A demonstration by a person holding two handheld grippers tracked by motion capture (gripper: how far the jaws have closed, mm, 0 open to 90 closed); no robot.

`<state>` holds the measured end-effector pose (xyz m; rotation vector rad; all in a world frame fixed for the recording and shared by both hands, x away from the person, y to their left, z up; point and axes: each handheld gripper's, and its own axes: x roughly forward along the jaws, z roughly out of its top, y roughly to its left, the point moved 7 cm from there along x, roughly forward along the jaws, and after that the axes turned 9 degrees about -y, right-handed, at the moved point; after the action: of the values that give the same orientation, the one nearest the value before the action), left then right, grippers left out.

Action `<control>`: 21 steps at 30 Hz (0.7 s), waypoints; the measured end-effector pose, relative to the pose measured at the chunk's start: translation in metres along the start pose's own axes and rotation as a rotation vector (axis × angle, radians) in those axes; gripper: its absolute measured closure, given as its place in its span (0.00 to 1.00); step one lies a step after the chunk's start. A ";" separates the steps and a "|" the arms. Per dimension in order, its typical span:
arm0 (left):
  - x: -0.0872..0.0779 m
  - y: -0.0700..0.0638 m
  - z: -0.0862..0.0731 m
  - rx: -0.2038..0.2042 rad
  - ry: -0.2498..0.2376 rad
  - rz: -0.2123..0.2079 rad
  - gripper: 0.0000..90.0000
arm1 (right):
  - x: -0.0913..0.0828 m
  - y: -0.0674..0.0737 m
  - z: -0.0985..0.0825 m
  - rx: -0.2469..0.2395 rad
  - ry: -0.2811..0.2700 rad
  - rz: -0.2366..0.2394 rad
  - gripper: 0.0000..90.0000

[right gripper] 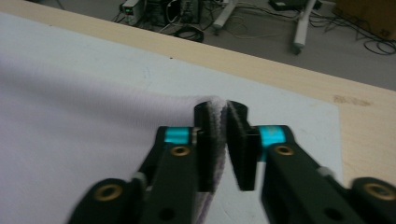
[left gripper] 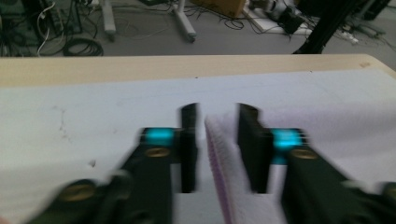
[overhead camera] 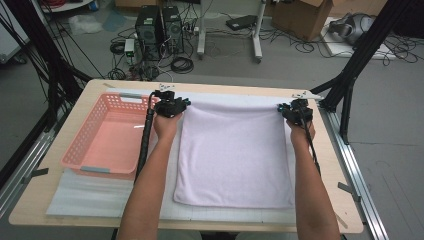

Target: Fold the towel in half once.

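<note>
On the table (overhead camera: 70, 212) the towel (overhead camera: 235, 155) is already spread flat, its far corners being let go by left gripper (overhead camera: 171, 106) and right gripper (overhead camera: 297, 111), jaws parted, pink basket (overhead camera: 80, 150) untouched.

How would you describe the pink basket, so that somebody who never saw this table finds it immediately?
Look at the wooden table and the pale mat that covers most of it. On the left side, beside the lilac towel lying flat in the middle, stands the basket. It is the only raised container: salmon-pink plastic with perforated walls.
</note>
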<state>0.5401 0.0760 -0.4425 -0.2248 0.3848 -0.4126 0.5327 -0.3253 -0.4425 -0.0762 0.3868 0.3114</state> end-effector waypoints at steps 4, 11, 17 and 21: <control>-0.006 -0.001 -0.007 -0.003 0.032 -0.031 0.46 | -0.005 0.004 0.002 0.001 0.005 0.033 0.70; -0.016 -0.019 -0.013 0.044 0.008 -0.086 0.42 | -0.021 0.011 0.001 0.015 0.042 0.095 0.69; -0.028 -0.034 -0.015 0.089 -0.012 -0.188 0.45 | -0.042 0.015 -0.005 0.019 0.059 0.162 0.66; -0.036 -0.041 -0.017 0.096 -0.019 -0.224 0.46 | -0.057 0.012 -0.013 0.026 0.063 0.179 0.64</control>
<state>0.4887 0.0528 -0.4351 -0.1781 0.3213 -0.6472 0.4739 -0.3323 -0.4331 -0.0257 0.4608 0.4818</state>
